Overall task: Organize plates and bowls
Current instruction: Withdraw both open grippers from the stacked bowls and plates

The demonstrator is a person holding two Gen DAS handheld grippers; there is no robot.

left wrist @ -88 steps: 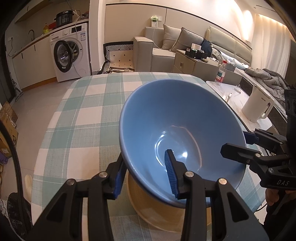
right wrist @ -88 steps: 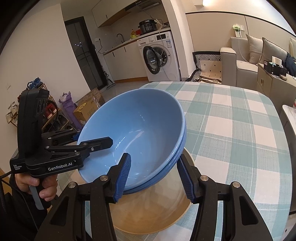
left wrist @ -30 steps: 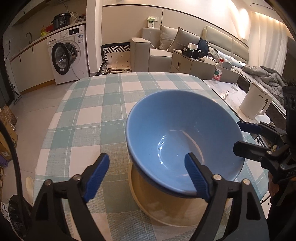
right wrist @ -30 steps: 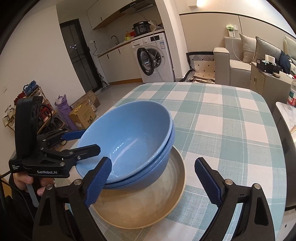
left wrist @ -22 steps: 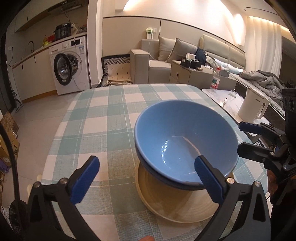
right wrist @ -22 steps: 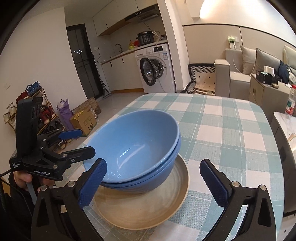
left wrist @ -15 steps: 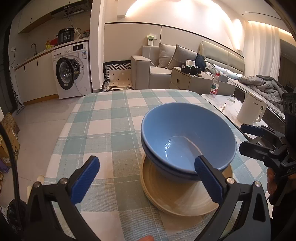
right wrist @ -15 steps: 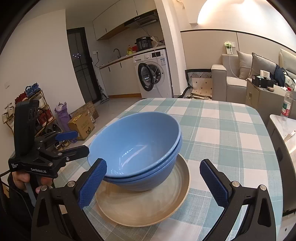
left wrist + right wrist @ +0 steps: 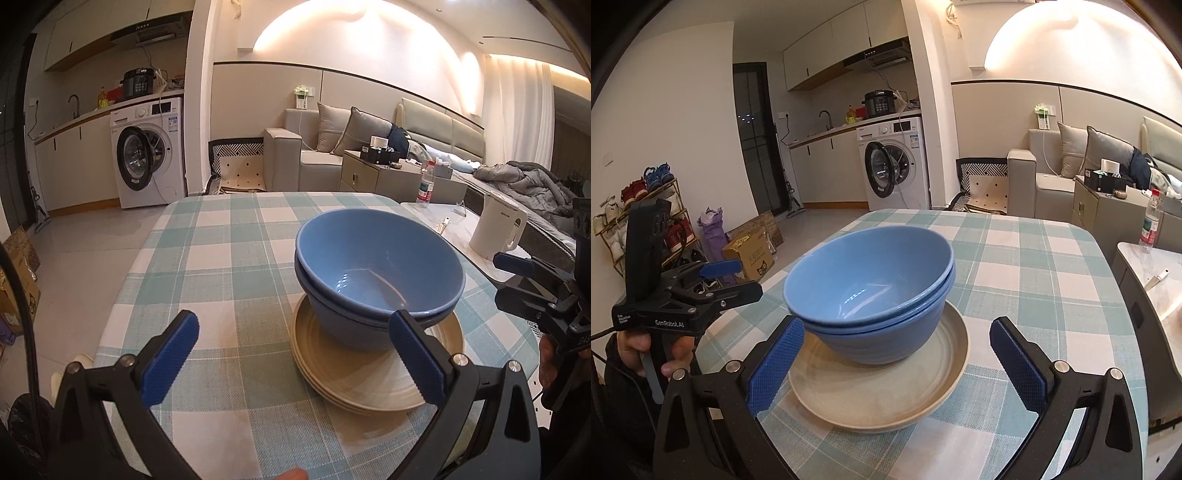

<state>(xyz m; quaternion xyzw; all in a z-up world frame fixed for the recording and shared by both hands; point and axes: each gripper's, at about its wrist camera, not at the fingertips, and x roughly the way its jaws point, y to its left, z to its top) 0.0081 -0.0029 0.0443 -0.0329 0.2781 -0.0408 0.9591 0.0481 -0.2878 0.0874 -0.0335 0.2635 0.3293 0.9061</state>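
The counter (image 9: 229, 266), spread with a teal-and-white checked cloth, carries the whole stack near its front edge on the right-hand side. Lowest in the stack are the beige plates (image 9: 373, 384), at least two by the layered rims in the left view, lying flat and centred under the load. On them sit two blue bowls (image 9: 871, 280), nested one inside the other and upright, the upper rim sitting slightly askew over the lower. These look like glazed ceramic: stiff, fairly heavy for their bulk, slick under rubber pads and liable to chip if knocked together. The best hold on a bowl is probably across the rim, one pad inside and one outside the wall, since the curved side would slide out of a squeeze from both flanks; a plate would want a pinch on its raised edge. Lifting the stack as one seems risky, because the bowls could skate on the smooth plate. The left hand-held gripper (image 9: 291, 362) has its jaws spread wide with nothing between them, short of the stack. The right hand-held gripper (image 9: 897, 362) is likewise spread apart and empty, its blue pads flanking the plates' near edge without touching.
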